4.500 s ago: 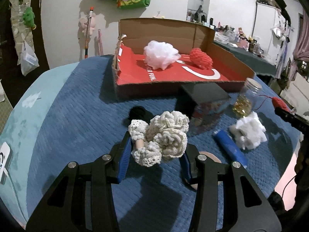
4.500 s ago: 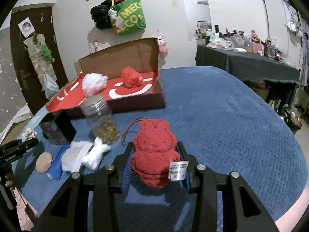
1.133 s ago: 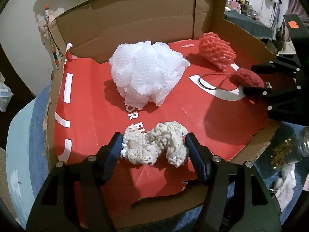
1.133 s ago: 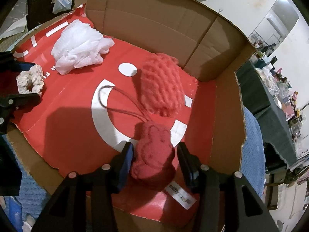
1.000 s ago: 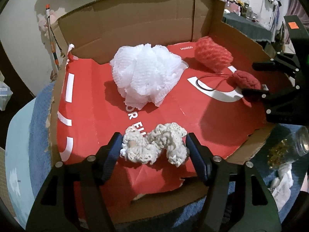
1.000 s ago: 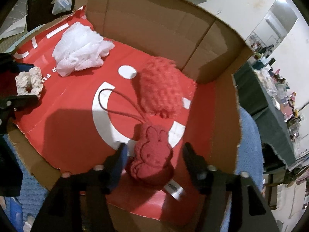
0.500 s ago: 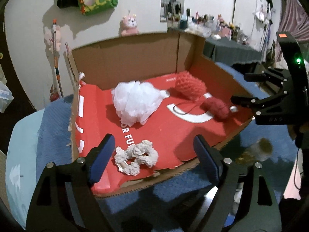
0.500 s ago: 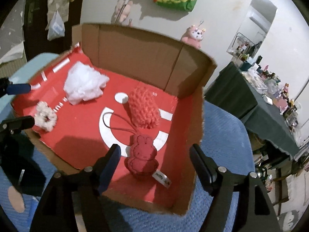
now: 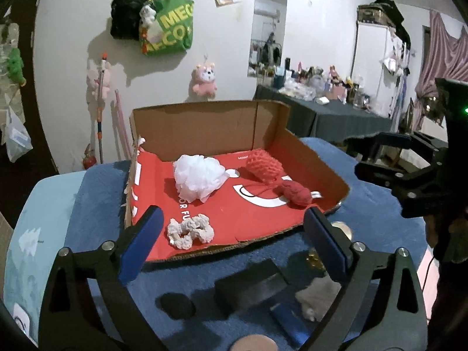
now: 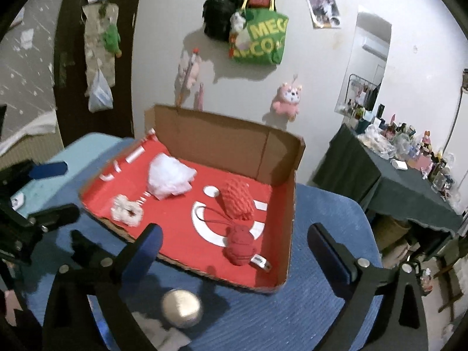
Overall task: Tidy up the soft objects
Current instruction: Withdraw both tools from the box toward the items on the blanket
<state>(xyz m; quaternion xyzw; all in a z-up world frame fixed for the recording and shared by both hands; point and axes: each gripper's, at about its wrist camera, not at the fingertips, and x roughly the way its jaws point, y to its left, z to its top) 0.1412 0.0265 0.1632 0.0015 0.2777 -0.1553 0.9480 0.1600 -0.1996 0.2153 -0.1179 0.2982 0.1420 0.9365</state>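
Note:
A cardboard box (image 9: 204,122) (image 10: 222,140) with a red floor stands on the blue cloth. Inside lie a cream crochet scrunchie (image 9: 190,231) (image 10: 126,211), a white mesh puff (image 9: 197,177) (image 10: 168,178), a red knitted piece (image 9: 264,168) (image 10: 237,196) and a red plush bunny (image 9: 295,194) (image 10: 238,248). My left gripper (image 9: 231,244) hangs back from the box front, jaws opening wide, nothing between them. My right gripper (image 10: 234,256) is likewise pulled back, jaws opening, nothing held. The bunny and scrunchie rest free on the red floor.
On the cloth in front of the box are a glass jar with a metal lid (image 10: 182,308), a black block (image 9: 251,288), a white fluffy piece (image 9: 317,298), a blue tube (image 9: 288,323) and a black disc (image 9: 177,305). A dark cluttered table (image 10: 409,187) stands at the right.
Both grippers let go of their items inside the box, spread wide, and drew back and up; the scrunchie and bunny stay on the red floor.

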